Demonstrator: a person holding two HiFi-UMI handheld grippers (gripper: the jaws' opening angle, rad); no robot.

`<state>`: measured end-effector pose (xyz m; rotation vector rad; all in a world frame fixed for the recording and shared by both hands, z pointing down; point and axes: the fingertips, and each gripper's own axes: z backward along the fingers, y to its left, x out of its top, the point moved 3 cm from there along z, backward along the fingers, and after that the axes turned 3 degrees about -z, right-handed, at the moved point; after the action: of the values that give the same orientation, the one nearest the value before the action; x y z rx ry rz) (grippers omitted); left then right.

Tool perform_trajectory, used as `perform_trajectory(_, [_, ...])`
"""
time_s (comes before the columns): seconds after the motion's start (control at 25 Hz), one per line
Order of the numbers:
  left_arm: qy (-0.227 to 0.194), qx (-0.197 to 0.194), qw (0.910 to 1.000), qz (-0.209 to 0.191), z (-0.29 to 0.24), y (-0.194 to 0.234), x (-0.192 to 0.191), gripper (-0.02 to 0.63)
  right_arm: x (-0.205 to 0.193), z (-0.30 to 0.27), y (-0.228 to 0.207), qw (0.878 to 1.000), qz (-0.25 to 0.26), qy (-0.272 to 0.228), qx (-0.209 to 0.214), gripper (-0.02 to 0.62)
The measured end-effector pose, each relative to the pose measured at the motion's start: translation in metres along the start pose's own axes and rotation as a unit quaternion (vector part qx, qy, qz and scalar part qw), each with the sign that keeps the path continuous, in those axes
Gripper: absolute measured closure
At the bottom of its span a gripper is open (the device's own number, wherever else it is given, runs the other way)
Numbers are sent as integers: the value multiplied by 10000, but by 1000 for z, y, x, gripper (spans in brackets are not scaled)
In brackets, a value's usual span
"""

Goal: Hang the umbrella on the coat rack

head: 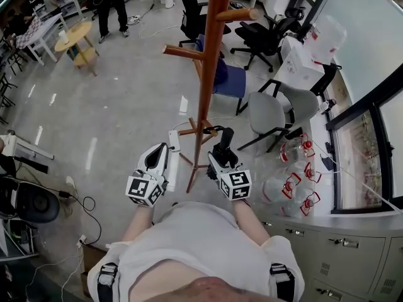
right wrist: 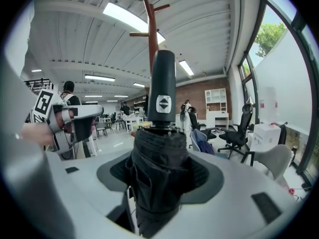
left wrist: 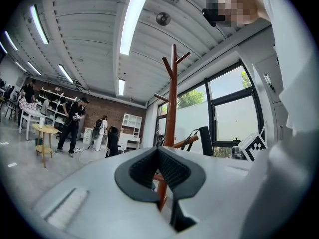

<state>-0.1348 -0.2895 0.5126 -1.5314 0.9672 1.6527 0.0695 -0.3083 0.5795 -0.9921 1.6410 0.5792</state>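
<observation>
umbrella (right wrist: pixel 158 148): black, folded | right gripper (head: pixel 221 159): clamping it | left gripper (left wrist: pixel 158 151): jaws together

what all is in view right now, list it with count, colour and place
coat rack: one, brown wood, on the floor straight ahead
umbrella: one, black, folded, in the right gripper
grey chair: one, grey, right of the rack
black office chairs: at least two, black, beyond the rack
water jugs: several, clear with red tops, by the window
round table: one, yellow, far left
left gripper: one, white, jaws together, empty
right gripper: one, white, shut on the umbrella
</observation>
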Motion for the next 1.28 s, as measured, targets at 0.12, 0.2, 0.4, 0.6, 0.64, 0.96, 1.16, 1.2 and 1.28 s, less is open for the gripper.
perform_trajectory(0.12, [22,-37,10000,-5,-2,-1,-1,597,-10,-4,0,9999,-23,120,1,333])
perform_trajectory(0.2, [38,-55,10000,-10,-3,-1,0,597,-15,-6,2,9998,-38,208,8,333])
perform_trajectory(0.4, [78,-56,9999,-37,-2,-5,-3,597,-33,-11,7,9986,-38,498,151,333])
perform_trajectory(0.6, [86,-55,9999,-15,1,-6,-3,597,-52,-19,14,9964,11,824,200,333])
perform_trajectory(0.64, [84,-53,9999,-14,2,-7,-3,597,-56,-20,14,9960,24,870,203,333])
perform_trajectory(0.96, [93,-28,10000,18,7,-5,-7,597,-85,-48,11,9917,53,1271,160,333])
perform_trajectory(1.16, [109,1,9999,35,11,-4,-7,597,-105,-66,11,9857,78,1667,249,331])
perform_trajectory(1.2, [115,6,9999,37,12,-4,-8,597,-110,-69,12,9835,125,1779,320,333])
perform_trajectory(1.28, [130,12,9999,37,13,-4,-9,597,-118,-77,16,9779,256,2021,468,331])
